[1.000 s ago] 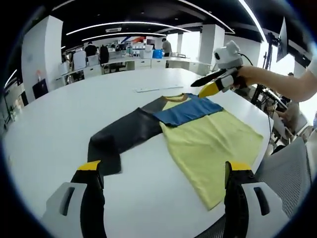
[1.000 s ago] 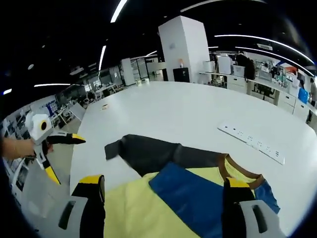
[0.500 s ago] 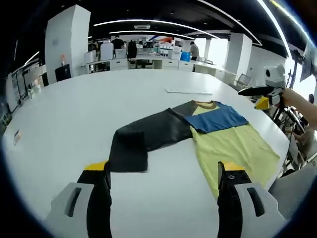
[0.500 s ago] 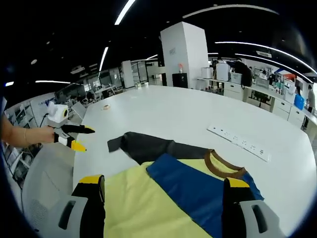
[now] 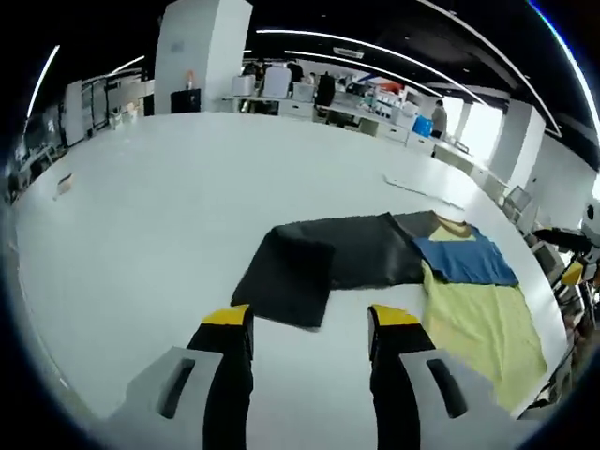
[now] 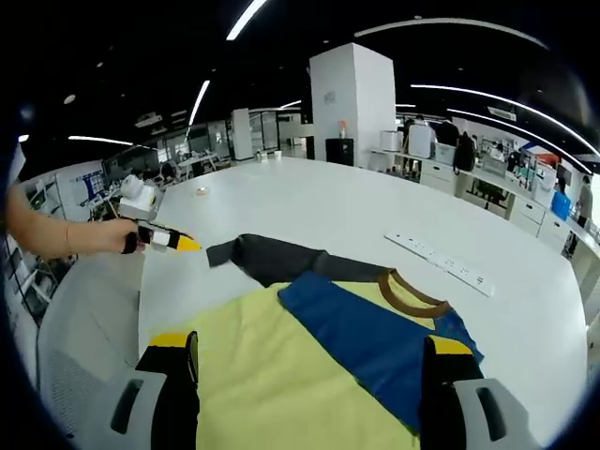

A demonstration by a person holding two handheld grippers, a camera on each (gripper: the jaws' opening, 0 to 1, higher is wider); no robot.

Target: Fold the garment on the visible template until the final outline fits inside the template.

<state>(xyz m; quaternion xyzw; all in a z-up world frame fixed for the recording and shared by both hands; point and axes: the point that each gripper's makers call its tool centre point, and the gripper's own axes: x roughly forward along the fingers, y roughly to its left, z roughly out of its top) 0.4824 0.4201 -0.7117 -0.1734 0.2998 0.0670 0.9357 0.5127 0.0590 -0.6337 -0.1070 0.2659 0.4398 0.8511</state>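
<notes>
A long-sleeved shirt lies flat on the white table (image 5: 141,234): yellow body (image 6: 272,370), blue chest band (image 6: 366,328), brown collar (image 6: 412,292), dark grey sleeve (image 5: 352,258). The sleeve's end (image 5: 286,281) is folded and lies just ahead of my left gripper (image 5: 311,323), whose jaws stand open, fairly close together, with nothing between them. My right gripper (image 6: 309,347) hovers open over the yellow body. In the right gripper view a hand (image 6: 94,234) holds the left gripper (image 6: 167,240) by the sleeve end (image 6: 220,251). The right gripper (image 5: 565,255) shows past the shirt's far side.
A white power strip (image 6: 441,262) lies on the table beyond the collar. A small object (image 5: 64,183) sits far off on the table. A grey chair (image 6: 80,356) stands at the table's edge. Desks and a white pillar (image 6: 352,98) fill the background.
My left gripper has swung over to the dark sleeve's end and come closer to it, and its jaws have narrowed. The right gripper has stayed over the shirt's body, still open.
</notes>
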